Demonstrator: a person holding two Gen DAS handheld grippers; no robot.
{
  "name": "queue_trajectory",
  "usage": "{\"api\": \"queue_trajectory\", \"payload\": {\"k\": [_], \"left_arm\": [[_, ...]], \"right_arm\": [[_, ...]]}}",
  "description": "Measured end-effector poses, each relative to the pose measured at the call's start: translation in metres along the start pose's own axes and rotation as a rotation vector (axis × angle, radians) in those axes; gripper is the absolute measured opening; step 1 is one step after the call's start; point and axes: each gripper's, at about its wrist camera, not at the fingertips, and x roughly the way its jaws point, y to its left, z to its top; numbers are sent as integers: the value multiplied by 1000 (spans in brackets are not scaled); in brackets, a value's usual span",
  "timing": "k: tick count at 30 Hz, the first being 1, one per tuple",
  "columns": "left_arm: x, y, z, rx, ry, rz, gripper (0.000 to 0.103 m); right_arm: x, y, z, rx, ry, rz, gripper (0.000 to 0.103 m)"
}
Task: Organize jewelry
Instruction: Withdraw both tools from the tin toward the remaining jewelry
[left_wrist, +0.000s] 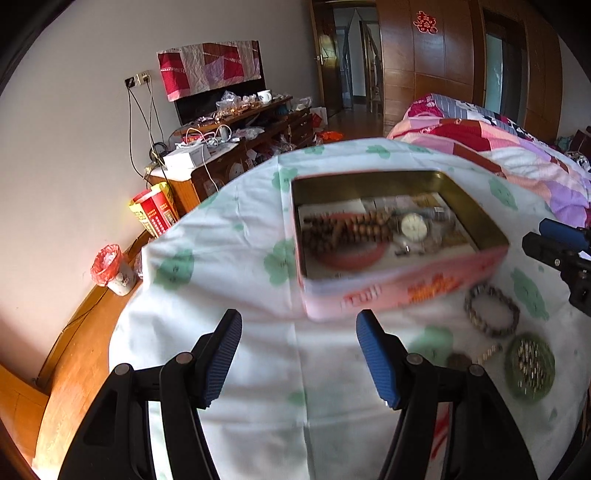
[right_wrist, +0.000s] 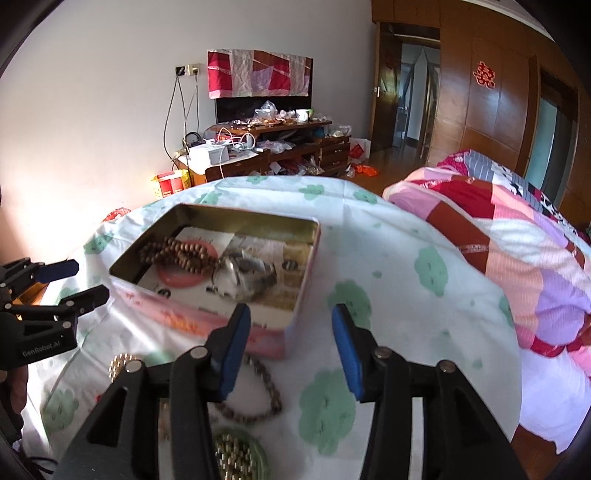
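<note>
So the pink tin (left_wrist: 402, 291) is sitting open on the table (left_wrist: 229, 258), already holding wooden prayer beads (left_wrist: 343, 229) and a watch (left_wrist: 414, 226). Still waiting outside, just in front of the tin: a dark bead bracelet (left_wrist: 491, 310), a green dish of small gold beads (left_wrist: 530, 367), and some blurry bits I can't make out. The left gripper (left_wrist: 297, 354) and right gripper (right_wrist: 290, 347) are both hovering with jaws spread, carrying nothing. I'm guessing it's maybe halfway.
</note>
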Motion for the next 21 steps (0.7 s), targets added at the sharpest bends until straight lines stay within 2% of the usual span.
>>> {"api": "queue_trajectory", "payload": {"k": [8, 15, 21], "left_arm": [[-13, -8, -27, -17, 23, -34, 65], [-35, -17, -46, -31, 10, -72, 65], [-37, -35, -54, 10, 16, -81, 65]], "right_arm": [[-15, 0, -34, 27, 24, 15, 52], [-29, -4, -62, 56, 49, 15, 52], [-35, -1, -81, 33, 69, 5, 54]]}}
